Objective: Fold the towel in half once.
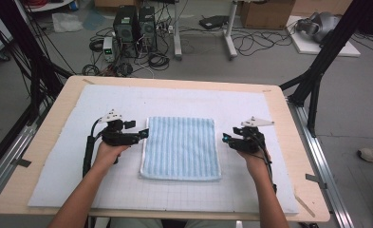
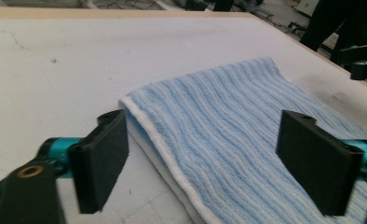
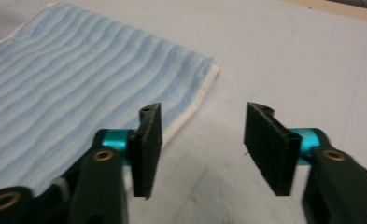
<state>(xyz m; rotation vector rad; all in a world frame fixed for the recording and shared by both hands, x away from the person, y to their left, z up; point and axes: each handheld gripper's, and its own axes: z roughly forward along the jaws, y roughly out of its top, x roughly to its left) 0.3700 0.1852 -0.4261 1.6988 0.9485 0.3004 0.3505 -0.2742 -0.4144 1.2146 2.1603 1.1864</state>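
Note:
A folded light-blue striped towel [image 1: 181,147] lies flat in the middle of the white mat [image 1: 56,175]. My left gripper [image 1: 145,134] rests at the towel's left edge, jaws wide apart. In the left gripper view the towel [image 2: 228,135] lies under and between the open pads, with its white hem running between them, and nothing is pinched. My right gripper [image 1: 225,138] sits just off the towel's right edge, also open. In the right gripper view the towel's corner [image 3: 78,88] lies left of the jaws, and bare mat [image 3: 284,60] shows between the pads.
The mat covers a wooden table [image 1: 46,123] with edges on all sides. Black frame legs [image 1: 317,71] stand at the right rear and left rear. Computer boxes [image 1: 134,23] and cables lie on the floor beyond the table.

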